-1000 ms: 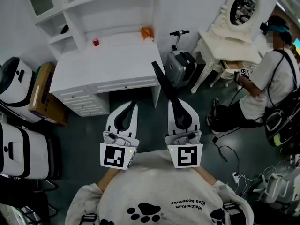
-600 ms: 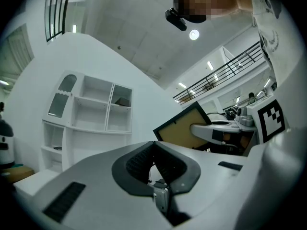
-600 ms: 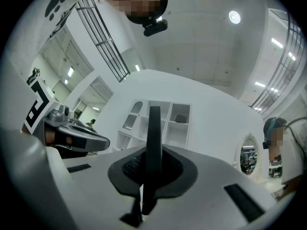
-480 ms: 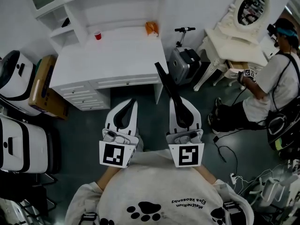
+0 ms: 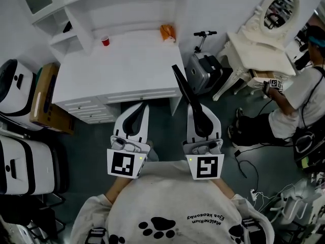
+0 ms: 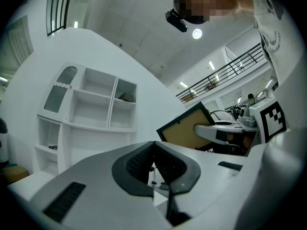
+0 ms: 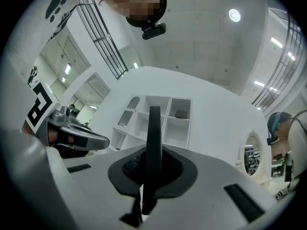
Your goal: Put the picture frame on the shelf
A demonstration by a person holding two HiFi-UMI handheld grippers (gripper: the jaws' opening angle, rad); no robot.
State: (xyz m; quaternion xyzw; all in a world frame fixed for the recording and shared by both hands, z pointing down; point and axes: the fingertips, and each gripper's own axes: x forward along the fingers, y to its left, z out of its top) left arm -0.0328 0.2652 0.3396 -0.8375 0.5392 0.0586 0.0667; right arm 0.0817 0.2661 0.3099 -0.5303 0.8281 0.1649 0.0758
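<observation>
The picture frame (image 6: 183, 130) has a black rim and a tan back. The left claw (image 5: 138, 117) and the right claw (image 5: 197, 117) are white with black ribbed pads, and each bears a black-and-white square marker (image 5: 123, 163). The table (image 5: 127, 70) is white, as is the shelf (image 5: 117, 4) at its back edge. By that edge stands a red cup (image 5: 105, 41), and at the back right corner lies an orange thing (image 5: 167, 32). The floor (image 5: 86, 141) is dark grey-green. The sweatshirt (image 5: 167, 202) is pale grey with black paw prints. The cardboard box (image 5: 43, 98) by the left edge is brown.
</observation>
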